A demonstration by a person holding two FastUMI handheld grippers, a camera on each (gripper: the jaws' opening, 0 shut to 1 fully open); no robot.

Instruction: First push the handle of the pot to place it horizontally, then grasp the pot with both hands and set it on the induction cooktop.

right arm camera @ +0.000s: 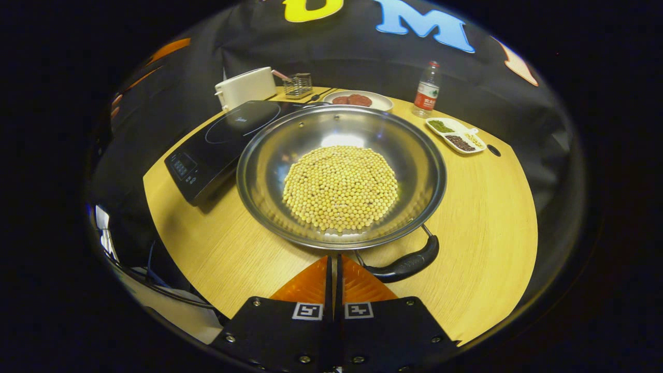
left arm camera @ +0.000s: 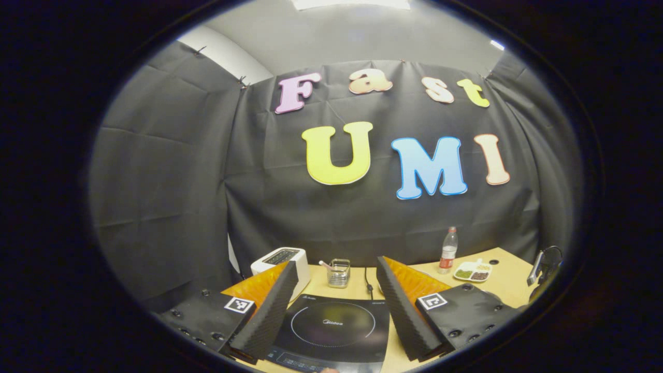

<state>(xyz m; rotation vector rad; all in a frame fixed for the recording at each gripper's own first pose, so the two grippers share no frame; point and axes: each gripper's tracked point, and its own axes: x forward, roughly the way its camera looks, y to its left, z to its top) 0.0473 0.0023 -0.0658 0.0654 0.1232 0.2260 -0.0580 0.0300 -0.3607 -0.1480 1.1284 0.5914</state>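
Note:
In the right gripper view a wide steel pot (right arm camera: 269, 155) holding several yellow beans (right arm camera: 341, 187) sits on the wooden table. Its black handle (right arm camera: 409, 263) lies at the near right of the rim. My right gripper (right arm camera: 334, 259) is shut, its tips close to the pot's near rim and just left of the handle, with nothing between them. The black induction cooktop (right arm camera: 217, 142) lies beside the pot on its left. In the left gripper view my left gripper (left arm camera: 336, 267) is open, held above the cooktop (left arm camera: 331, 326).
A white toaster (left arm camera: 279, 257) (right arm camera: 246, 85), a small wire holder (left arm camera: 339, 273) (right arm camera: 299, 84), a water bottle (left arm camera: 447, 250) (right arm camera: 427, 89) and a divided dish of beans (left arm camera: 472, 271) (right arm camera: 456, 135) stand at the back of the table. A plate with red pieces (right arm camera: 357, 99) sits behind the pot.

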